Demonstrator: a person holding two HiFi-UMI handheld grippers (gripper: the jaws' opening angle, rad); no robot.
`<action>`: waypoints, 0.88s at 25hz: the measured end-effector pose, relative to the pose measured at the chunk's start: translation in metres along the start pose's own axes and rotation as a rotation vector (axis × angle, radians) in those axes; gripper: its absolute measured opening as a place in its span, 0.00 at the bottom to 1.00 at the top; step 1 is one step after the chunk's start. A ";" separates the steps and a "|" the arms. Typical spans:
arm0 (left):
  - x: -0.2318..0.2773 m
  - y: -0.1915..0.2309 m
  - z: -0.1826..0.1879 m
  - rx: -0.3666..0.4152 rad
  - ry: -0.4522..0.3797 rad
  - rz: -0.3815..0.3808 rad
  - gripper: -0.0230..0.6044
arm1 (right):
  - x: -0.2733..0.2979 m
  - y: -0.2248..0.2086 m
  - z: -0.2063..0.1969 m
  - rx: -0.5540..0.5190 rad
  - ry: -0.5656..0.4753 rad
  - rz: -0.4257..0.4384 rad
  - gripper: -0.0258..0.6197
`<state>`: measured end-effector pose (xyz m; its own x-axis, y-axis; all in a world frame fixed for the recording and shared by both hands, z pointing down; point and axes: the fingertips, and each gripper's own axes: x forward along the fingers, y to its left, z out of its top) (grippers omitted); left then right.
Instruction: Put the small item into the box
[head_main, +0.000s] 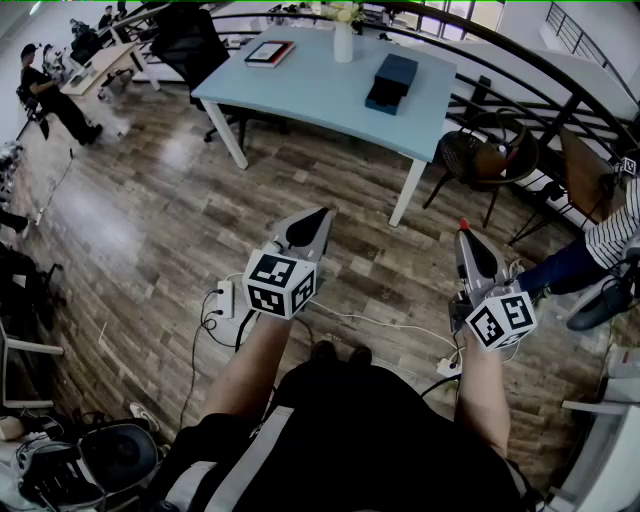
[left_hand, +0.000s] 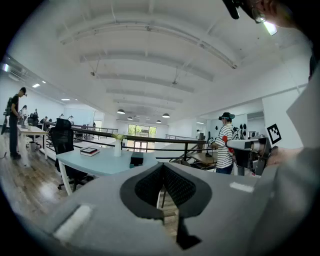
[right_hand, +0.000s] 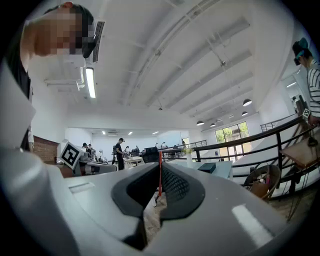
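Note:
A dark blue box (head_main: 391, 81) lies on the light blue table (head_main: 310, 85), some way ahead of me across the wooden floor. Both grippers are held up in front of my body, well short of the table. My left gripper (head_main: 322, 212) is shut with nothing between its jaws (left_hand: 162, 167); its view shows the box (left_hand: 136, 159) far off. A small red item (head_main: 462, 224) pokes out at the tip of my right gripper (head_main: 463, 232), which is shut on it. In the right gripper view the item (right_hand: 160, 177) is a thin red strip between the pads, with the box (right_hand: 207, 167) beyond.
A white vase (head_main: 343, 40) and a book (head_main: 269, 53) also stand on the table. A black office chair (head_main: 195, 45) is behind it, a round chair (head_main: 480, 155) and a black railing (head_main: 540, 70) to its right. A person in a striped shirt (head_main: 615, 225) sits at right. Power strips and cables (head_main: 225, 300) lie on the floor.

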<state>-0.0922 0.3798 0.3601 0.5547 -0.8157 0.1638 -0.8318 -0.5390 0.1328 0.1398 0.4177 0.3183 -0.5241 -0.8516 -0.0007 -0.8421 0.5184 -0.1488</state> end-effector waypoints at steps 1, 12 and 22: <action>0.001 0.003 0.000 0.000 0.002 0.002 0.05 | 0.003 0.001 -0.001 0.001 0.001 0.000 0.06; 0.007 0.009 0.004 0.002 0.005 0.038 0.05 | 0.010 -0.011 -0.011 0.050 0.028 0.043 0.06; 0.001 -0.012 0.001 0.016 0.007 0.071 0.05 | -0.003 -0.027 -0.018 0.117 0.027 0.077 0.06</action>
<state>-0.0815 0.3854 0.3575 0.4940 -0.8508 0.1790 -0.8694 -0.4828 0.1049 0.1621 0.4075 0.3405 -0.5910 -0.8066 0.0099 -0.7796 0.5679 -0.2641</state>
